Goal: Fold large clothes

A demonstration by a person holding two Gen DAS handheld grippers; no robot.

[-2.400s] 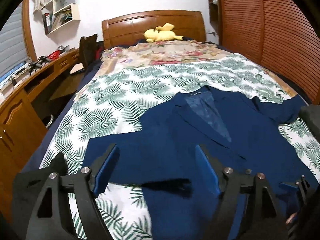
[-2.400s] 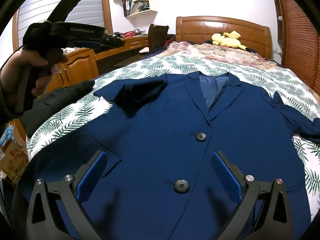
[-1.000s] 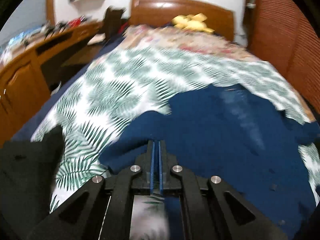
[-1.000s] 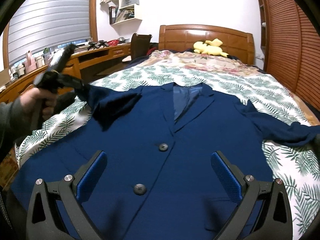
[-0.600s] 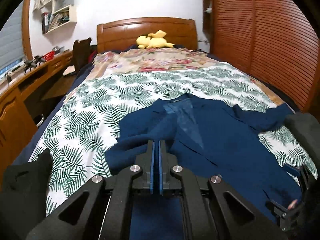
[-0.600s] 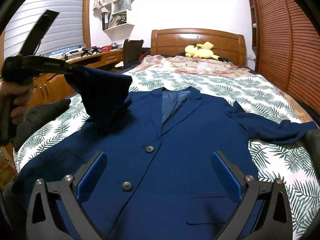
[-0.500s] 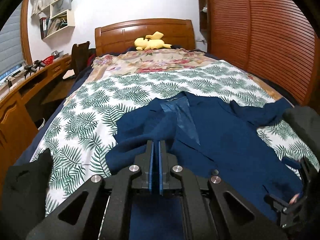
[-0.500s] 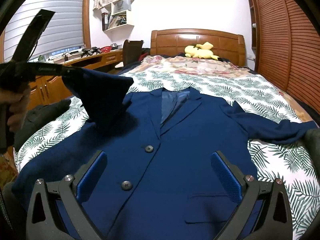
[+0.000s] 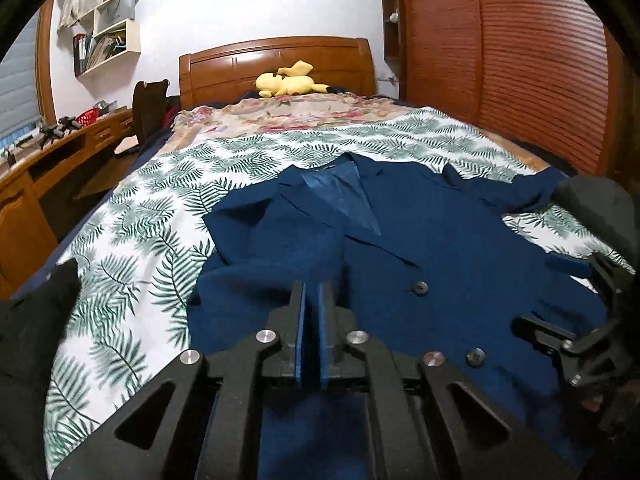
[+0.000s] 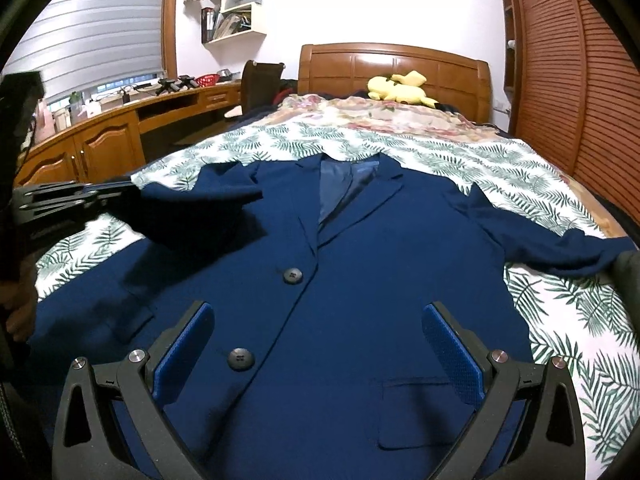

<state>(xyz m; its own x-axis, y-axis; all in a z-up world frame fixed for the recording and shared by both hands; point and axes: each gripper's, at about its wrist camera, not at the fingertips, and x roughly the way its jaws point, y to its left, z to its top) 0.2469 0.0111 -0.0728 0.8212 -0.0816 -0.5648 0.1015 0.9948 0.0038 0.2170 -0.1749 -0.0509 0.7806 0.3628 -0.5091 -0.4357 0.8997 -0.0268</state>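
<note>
Jacket (image 10: 360, 280) lies lengthwise, collar (image 10: 348, 176) toward the headboard (image 10: 396, 64)

No legible txt, seemingly.

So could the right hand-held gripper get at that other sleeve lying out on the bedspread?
Probably yes. The right hand-held gripper hangs open over the jacket, and the sleeve lies flat, nothing on it.

My wooden-headboard bed (image 10: 394, 65), spread with a green fern-print white sheet (image 10: 560, 320), carries 1 navy button-front jacket (image 10: 360, 280), 1 yellow plush toy (image 10: 398, 88) and a floral quilt (image 10: 384, 118).
</note>
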